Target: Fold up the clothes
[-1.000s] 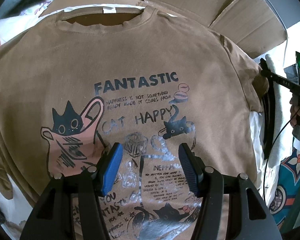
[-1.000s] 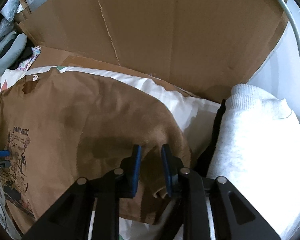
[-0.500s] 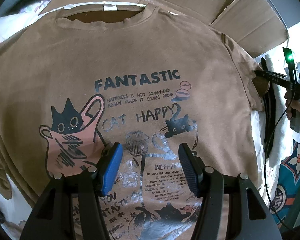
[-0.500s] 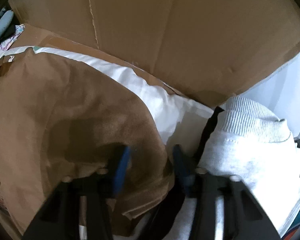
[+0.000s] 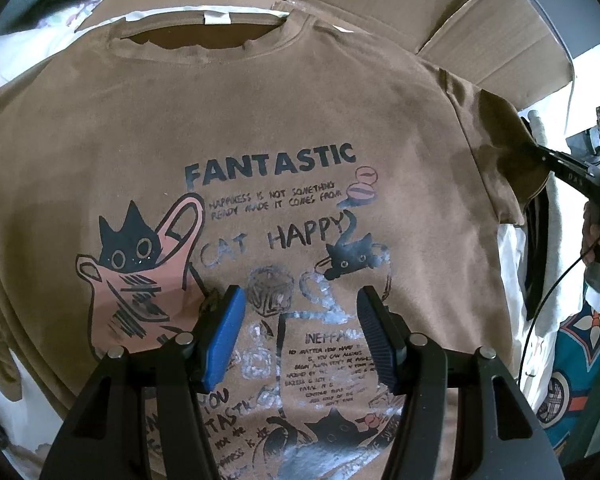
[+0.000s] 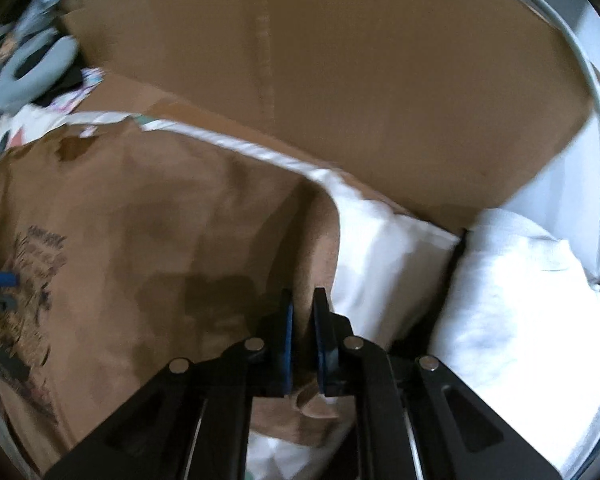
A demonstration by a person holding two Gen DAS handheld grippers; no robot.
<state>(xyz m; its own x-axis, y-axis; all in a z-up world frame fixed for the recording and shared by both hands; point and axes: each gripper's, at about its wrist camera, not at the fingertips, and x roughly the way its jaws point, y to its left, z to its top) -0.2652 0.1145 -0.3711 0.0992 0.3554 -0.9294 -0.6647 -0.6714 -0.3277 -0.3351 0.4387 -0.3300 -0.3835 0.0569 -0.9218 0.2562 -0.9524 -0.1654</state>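
Note:
A brown T-shirt (image 5: 260,112) with a cat print and the word FANTASTIC lies flat, face up, collar at the far side. My left gripper (image 5: 298,334) is open and hovers over the print on the lower chest. My right gripper (image 6: 302,336) is shut on the shirt's right sleeve (image 6: 316,248) and holds its edge pinched between the blue pads. In the left wrist view the right gripper (image 5: 540,156) grips that sleeve (image 5: 500,148) at the far right. The shirt also shows in the right wrist view (image 6: 140,248).
Flattened cardboard (image 6: 360,80) stands behind the shirt. A white sheet (image 6: 384,256) lies under it. A folded white sweatshirt (image 6: 512,300) sits at the right of the sleeve. A grey neck pillow (image 6: 32,68) lies far left. Patterned teal fabric (image 5: 580,344) is at the right.
My right gripper opened around the sleeve edge half a second ago and has now closed on it. The left gripper has stayed open over the print.

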